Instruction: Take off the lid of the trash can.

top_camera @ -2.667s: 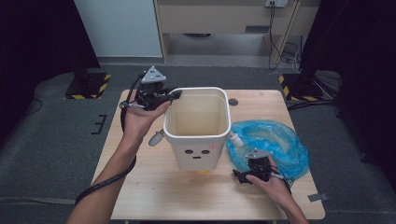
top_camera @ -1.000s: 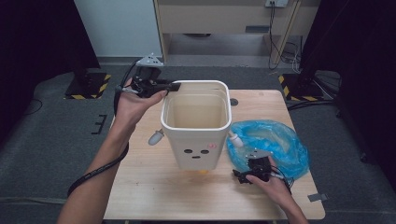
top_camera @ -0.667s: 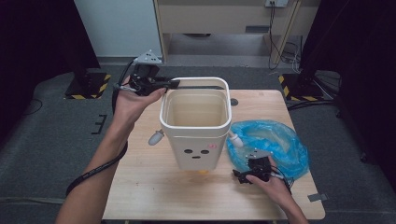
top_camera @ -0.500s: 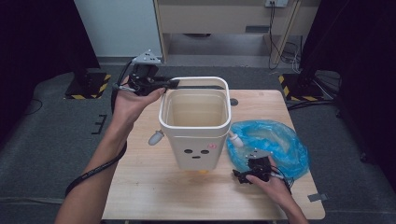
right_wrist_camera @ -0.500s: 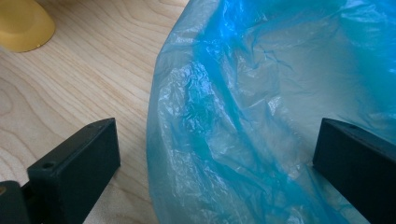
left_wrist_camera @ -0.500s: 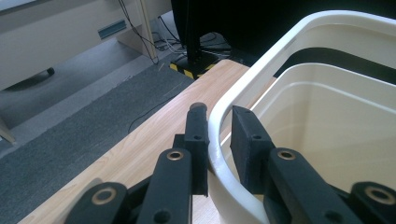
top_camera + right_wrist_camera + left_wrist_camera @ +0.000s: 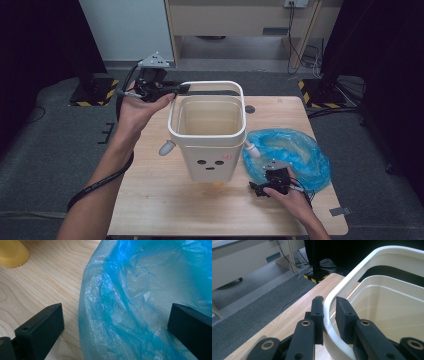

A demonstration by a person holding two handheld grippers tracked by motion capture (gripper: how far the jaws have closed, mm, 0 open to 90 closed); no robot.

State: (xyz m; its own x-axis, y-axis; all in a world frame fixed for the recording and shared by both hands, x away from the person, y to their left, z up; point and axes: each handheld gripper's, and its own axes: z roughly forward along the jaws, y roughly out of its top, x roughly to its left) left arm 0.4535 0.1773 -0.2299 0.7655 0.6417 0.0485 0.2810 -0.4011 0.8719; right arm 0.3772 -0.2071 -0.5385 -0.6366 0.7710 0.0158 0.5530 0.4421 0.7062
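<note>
Left hand-held gripper (image 7: 329, 312) is pinching the bin's white handle (image 7: 352, 277), so the cream bin (image 7: 207, 135) looks lifted off the desk (image 7: 150, 210). Right hand-held gripper (image 7: 115, 322) sits spread wide over the blue bag (image 7: 140, 297). Lining the bin isn't started.

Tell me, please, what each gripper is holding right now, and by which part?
The left gripper is shut on the cream plastic bin's white hoop handle. The right gripper holds nothing; its jaws stand open around the crumpled blue plastic bag.
</note>
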